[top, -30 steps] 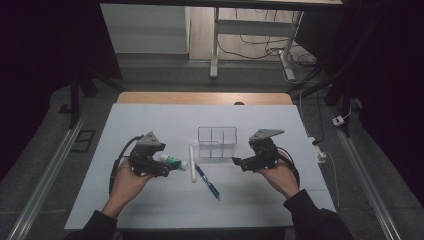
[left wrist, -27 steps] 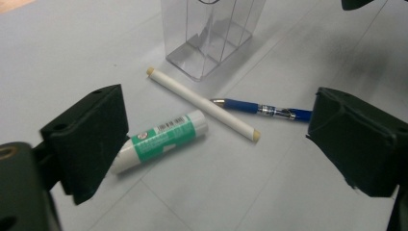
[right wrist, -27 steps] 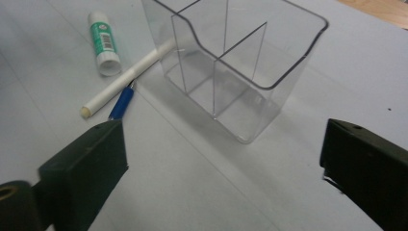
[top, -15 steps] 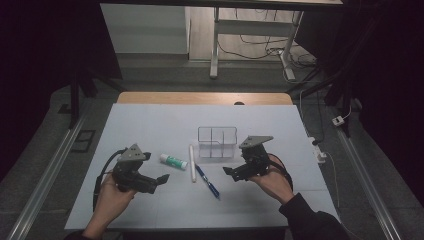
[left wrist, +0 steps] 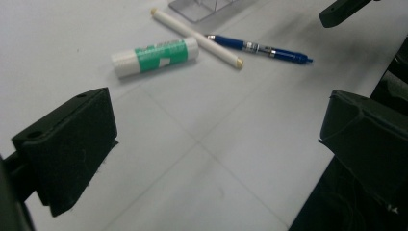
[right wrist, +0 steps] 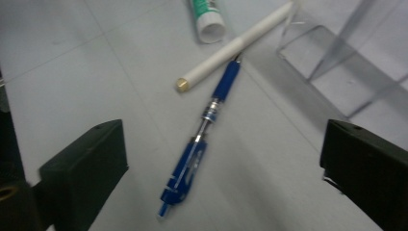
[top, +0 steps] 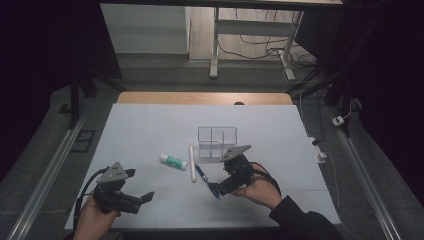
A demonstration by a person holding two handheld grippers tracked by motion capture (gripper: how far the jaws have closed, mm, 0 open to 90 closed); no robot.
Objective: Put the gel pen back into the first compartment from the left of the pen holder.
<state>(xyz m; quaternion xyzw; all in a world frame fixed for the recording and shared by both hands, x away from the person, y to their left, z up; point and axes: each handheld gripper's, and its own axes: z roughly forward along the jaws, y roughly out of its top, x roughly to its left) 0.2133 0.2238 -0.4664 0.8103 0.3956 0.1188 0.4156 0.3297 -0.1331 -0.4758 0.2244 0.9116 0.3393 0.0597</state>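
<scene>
While touching the blue pen (right wrist: 204, 144), a white stick (right wrist: 235, 45) crosses it.

1. In the high view the tabletop (top: 150, 130) is evenly but dimly lit, while the surroundings at left and right are lost in near-black.
2. A brighter patch of floor is seen beyond the far edge.
3. Only faint, soft shadows are cast beside the blue pen (right wrist: 199, 151) and the white stick (right wrist: 231, 48).
4. Slight softness is seen in the right gripper view, and the near black jaws are out of focus.
5. The clear organiser (right wrist: 337, 53) is marked by pale glints.
</scene>
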